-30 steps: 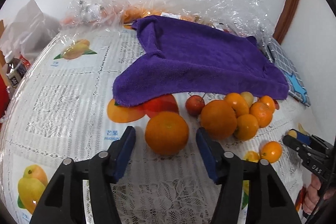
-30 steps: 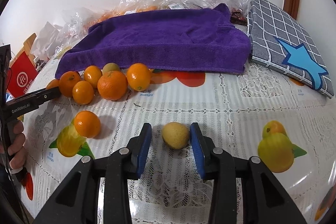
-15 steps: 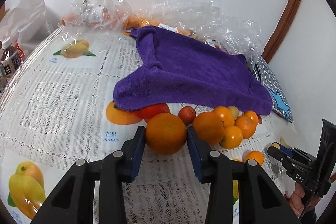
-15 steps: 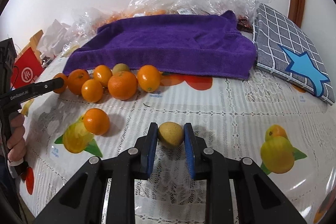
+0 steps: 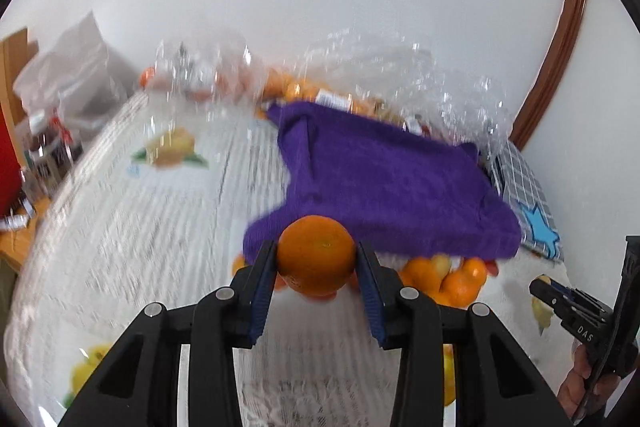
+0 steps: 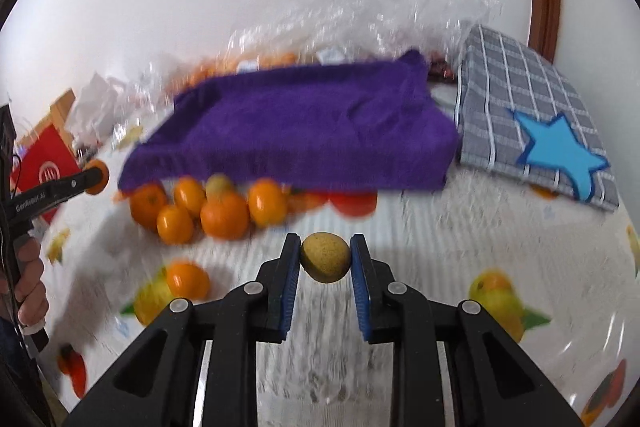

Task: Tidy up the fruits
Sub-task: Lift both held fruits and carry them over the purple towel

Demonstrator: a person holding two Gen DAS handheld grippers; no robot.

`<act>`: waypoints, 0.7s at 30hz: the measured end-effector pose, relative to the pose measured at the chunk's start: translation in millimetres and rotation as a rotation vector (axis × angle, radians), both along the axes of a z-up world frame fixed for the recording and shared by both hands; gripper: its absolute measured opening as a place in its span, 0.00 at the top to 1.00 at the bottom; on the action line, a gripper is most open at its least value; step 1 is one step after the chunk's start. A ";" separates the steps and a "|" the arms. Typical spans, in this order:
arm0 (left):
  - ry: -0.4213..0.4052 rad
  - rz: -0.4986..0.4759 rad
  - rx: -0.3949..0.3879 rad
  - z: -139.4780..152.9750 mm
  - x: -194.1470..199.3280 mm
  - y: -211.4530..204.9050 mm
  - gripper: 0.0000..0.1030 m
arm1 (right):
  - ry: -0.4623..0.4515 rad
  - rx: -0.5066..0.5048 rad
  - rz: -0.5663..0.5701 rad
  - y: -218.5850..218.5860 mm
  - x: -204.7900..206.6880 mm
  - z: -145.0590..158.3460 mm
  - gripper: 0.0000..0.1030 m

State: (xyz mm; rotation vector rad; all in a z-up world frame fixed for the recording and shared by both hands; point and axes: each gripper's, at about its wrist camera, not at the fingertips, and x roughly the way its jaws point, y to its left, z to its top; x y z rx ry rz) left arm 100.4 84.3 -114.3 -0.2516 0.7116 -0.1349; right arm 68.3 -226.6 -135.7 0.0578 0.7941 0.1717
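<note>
My left gripper (image 5: 316, 263) is shut on a large orange (image 5: 316, 255) and holds it lifted off the tablecloth. My right gripper (image 6: 325, 259) is shut on a small yellow-brown fruit (image 6: 325, 257), also raised above the table. A cluster of several oranges (image 6: 212, 205) lies by the near edge of the purple towel (image 6: 304, 123). In the left wrist view the same cluster (image 5: 448, 279) shows behind the right finger, below the towel (image 5: 384, 183). One loose orange (image 6: 187, 281) rests nearer on the left.
Clear plastic bags (image 5: 400, 75) with more fruit lie behind the towel by the wall. A grey checked cloth with a blue star (image 6: 536, 131) lies at the right. A red box (image 6: 44, 163) stands at the left table edge. The tablecloth (image 6: 460, 239) has fruit prints.
Both grippers closed on their fruit, the left on the large orange and the right on the small yellow-brown one. Both then rose with the fruit off the table.
</note>
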 end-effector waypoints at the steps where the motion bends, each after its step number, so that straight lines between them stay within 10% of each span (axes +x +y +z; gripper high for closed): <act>1: -0.009 0.000 0.004 7.6 4.6 -0.9 0.63 | -0.011 0.001 -0.006 -0.8 5.6 7.1 0.76; 21: -0.014 -0.076 0.059 51.7 133.5 -56.0 0.63 | -0.120 -0.020 -0.003 10.6 136.6 57.3 0.76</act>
